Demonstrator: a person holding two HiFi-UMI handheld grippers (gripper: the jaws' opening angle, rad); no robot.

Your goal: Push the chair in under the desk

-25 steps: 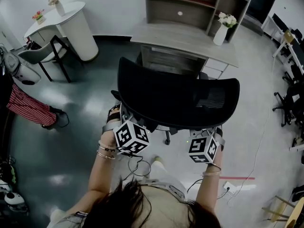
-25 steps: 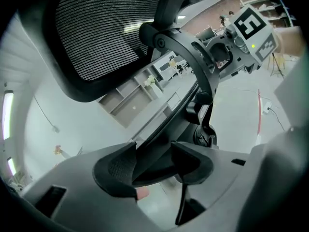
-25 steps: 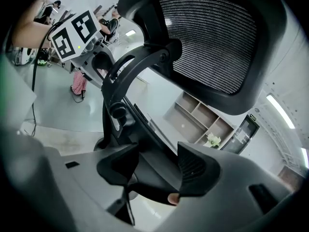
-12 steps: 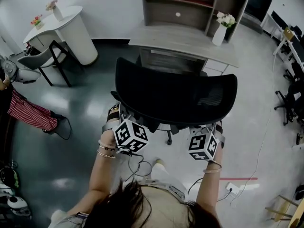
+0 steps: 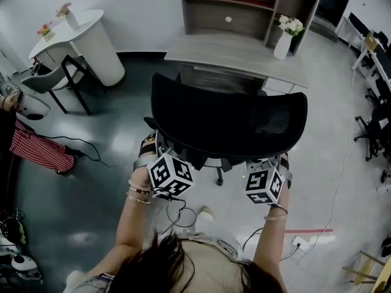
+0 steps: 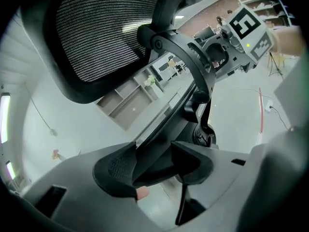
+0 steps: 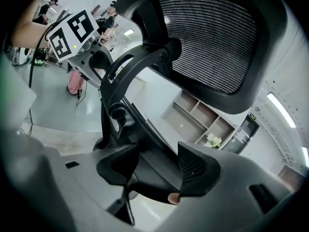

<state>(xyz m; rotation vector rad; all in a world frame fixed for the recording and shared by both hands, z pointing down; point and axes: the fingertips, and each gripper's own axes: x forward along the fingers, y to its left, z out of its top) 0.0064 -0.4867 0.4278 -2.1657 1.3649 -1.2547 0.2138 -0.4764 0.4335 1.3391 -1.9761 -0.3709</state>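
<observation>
Black chair (image 5: 226, 124) masks left tongs (image 6: 153, 154), right tongs (image 7: 159, 157) tips overhead.

Left gripper (image 6: 154, 167) clamped on the black frame of the chair (image 6: 101, 33).

Its two dark jaws press from either side on a black bar of the chair, which fills the gap between them. A fingertip (image 6: 143, 193) shows just below that bar. Above the jaws the chair's curved back support rises to the mesh backrest at upper left. To the right of that support the right gripper (image 6: 218, 52) sits close against the chair, marker cube facing outward; how its jaws stand cannot be told here. Beyond the chair, under the backrest, stands a grey desk with shelves (image 6: 126, 100), with a vase of flowers (image 6: 150, 81) on it. A red floor strip (image 6: 261, 115) lies well to the chair's right.
</observation>
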